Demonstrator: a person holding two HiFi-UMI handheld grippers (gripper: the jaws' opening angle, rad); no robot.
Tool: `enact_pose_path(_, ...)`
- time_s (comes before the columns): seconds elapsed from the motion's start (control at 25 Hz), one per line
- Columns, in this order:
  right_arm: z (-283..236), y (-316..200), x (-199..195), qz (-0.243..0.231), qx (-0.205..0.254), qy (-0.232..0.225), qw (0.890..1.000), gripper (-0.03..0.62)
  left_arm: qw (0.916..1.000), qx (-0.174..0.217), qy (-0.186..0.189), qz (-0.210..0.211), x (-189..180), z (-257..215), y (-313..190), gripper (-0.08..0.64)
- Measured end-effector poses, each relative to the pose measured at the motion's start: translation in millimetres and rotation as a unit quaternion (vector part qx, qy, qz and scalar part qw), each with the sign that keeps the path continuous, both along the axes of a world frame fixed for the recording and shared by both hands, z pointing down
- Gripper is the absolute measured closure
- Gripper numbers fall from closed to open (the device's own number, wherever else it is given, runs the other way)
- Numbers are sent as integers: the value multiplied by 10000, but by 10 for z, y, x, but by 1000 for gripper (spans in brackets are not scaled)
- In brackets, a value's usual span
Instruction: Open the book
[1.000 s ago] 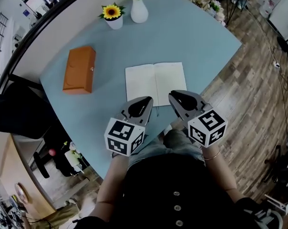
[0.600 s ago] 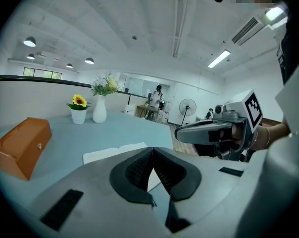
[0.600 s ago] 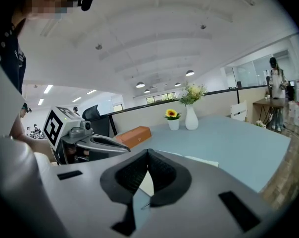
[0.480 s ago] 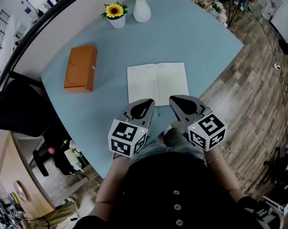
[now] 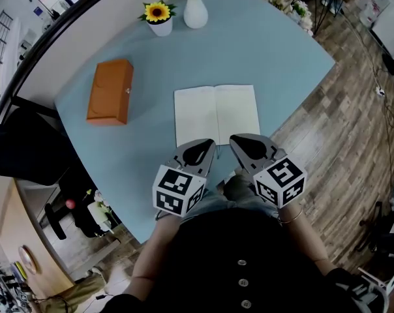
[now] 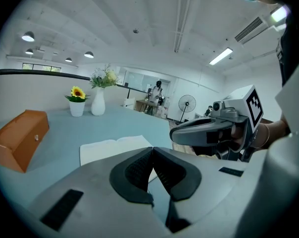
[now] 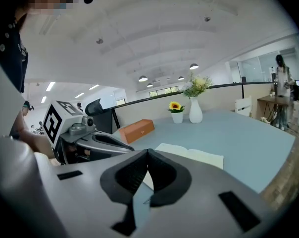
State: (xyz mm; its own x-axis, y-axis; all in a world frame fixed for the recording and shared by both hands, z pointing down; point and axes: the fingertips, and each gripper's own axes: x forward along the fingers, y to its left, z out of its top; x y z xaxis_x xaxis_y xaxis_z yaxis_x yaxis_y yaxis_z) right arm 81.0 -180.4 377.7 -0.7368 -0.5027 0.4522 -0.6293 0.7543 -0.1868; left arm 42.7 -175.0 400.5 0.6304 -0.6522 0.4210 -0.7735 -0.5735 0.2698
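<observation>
left tool point(image 6: 152, 148) is clenched, pads meeting at the tips, nothing pinched between them. right tool point(image 7: 148, 152) is the same: clenched, empty. in the head view both hang side by side, close together, over the near edge of the bench point(image 5: 275, 51), just in front of the person's torso, tips pointing at the book point(image 5: 216, 114).

the book lies just beyond the tips, flat on the bench, both pages up, gutter running away from the person. neither tool touches it as far as i can tell; in both gripper views the near page edge shows past the jaws, not between them.

further out: orange box point(image 5: 109, 92) is left of the book, well apart from it, closed. sunflower pot point(image 5: 159, 18) and white vase point(image 5: 196, 15) sit side by side at the far edge. none of that is in the way.

my read on the step: the book is already spread open on blank pages, so the main move looks done. what's in hand is the tail end, with the tools parked clear at the near edge. the one check left is that the pages lie flat and don't spring back. they look settled from here, though i can't judge how stiff the binding is.

if a page lifts, the next move is to press clenched tips on it near the gutter while the other tool pins the opposite page. otherwise back both off and stop.
</observation>
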Motion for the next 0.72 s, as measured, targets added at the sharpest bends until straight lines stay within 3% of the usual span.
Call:
enact_pose_path(0.28,85,44,-10,-85,-103,67,9999,591,9995,-65,-243,195,32,68,44,548)
enact_pose_path(0.72,130,58,5,-116,-102,162,9997,591,9995,-71,-197,246,49,56,15,548)
